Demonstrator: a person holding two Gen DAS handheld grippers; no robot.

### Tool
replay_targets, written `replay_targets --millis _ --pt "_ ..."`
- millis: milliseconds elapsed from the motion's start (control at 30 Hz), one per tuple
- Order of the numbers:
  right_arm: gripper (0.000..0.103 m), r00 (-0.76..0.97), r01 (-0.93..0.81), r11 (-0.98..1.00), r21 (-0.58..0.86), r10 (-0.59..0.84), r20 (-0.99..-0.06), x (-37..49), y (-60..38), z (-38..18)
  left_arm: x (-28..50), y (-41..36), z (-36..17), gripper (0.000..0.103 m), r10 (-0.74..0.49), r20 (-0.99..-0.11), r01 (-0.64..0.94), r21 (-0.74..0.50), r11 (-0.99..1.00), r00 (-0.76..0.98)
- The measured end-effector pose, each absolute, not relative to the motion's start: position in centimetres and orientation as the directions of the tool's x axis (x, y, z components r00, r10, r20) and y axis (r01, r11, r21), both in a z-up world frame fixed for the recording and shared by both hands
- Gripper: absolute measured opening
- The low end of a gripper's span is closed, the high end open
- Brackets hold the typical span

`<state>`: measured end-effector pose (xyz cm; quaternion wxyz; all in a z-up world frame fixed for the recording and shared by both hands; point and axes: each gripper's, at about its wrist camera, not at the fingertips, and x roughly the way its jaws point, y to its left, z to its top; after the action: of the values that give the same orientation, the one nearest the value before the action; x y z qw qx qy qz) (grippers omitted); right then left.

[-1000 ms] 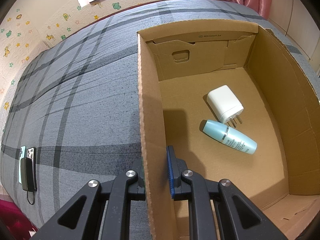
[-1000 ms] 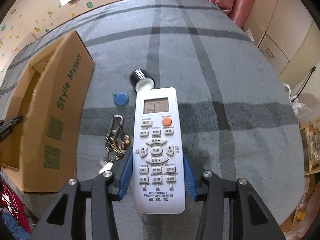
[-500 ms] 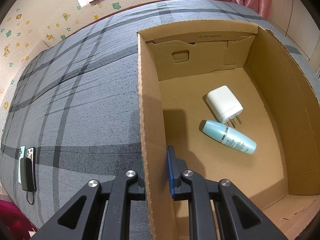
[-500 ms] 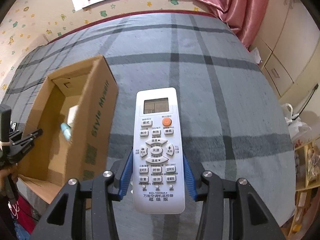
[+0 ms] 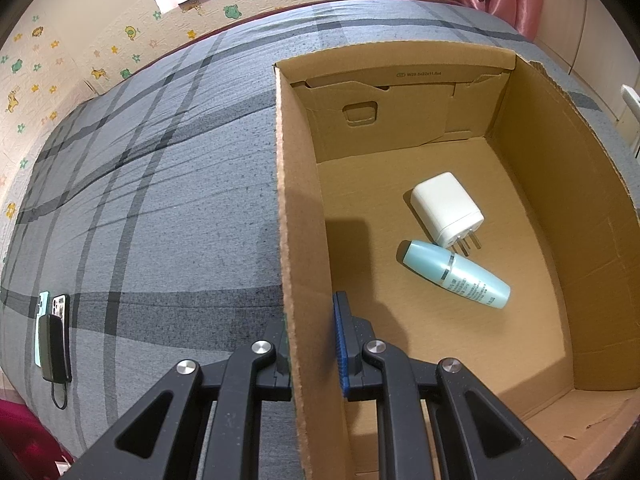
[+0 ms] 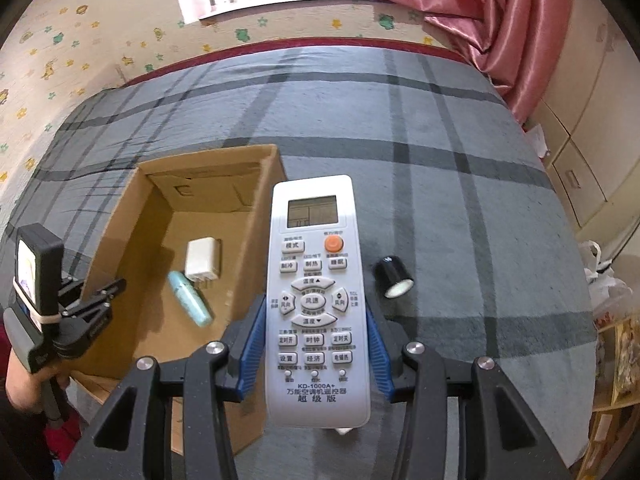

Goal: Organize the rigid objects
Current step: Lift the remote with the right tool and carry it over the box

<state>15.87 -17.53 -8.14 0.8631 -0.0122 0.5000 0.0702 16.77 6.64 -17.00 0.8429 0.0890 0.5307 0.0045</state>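
My right gripper (image 6: 316,344) is shut on a white air-conditioner remote (image 6: 316,292) and holds it high above the bed, over the right wall of the open cardboard box (image 6: 120,216). My left gripper (image 5: 310,344) is shut on the box's left wall (image 5: 296,240); it also shows in the right wrist view (image 6: 94,300). Inside the box lie a white charger plug (image 5: 446,208) and a light blue bottle (image 5: 456,274); both also show in the right wrist view, the plug (image 6: 203,258) and the bottle (image 6: 190,298).
A small black jar (image 6: 393,277) lies on the grey plaid bed (image 6: 460,208) right of the remote. A phone and a black power bank (image 5: 54,332) lie at the bed's left edge. A pink curtain (image 6: 492,20) hangs at the back right.
My right gripper has risen and swung left with the remote, so the box's inside now shows beneath it. The keys and blue tag have left the view. The left gripper has not moved.
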Motion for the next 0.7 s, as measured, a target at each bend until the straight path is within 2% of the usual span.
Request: replay_targets --millis 700 --pt "0.049 0.431 -0.255 0.961 0.104 0.209 -0.878 19.0 -9.1 -9.2 16.9 6.8 -17.1 0.015 0.095 -0.897 0.087 0.146 0.985 0.432"
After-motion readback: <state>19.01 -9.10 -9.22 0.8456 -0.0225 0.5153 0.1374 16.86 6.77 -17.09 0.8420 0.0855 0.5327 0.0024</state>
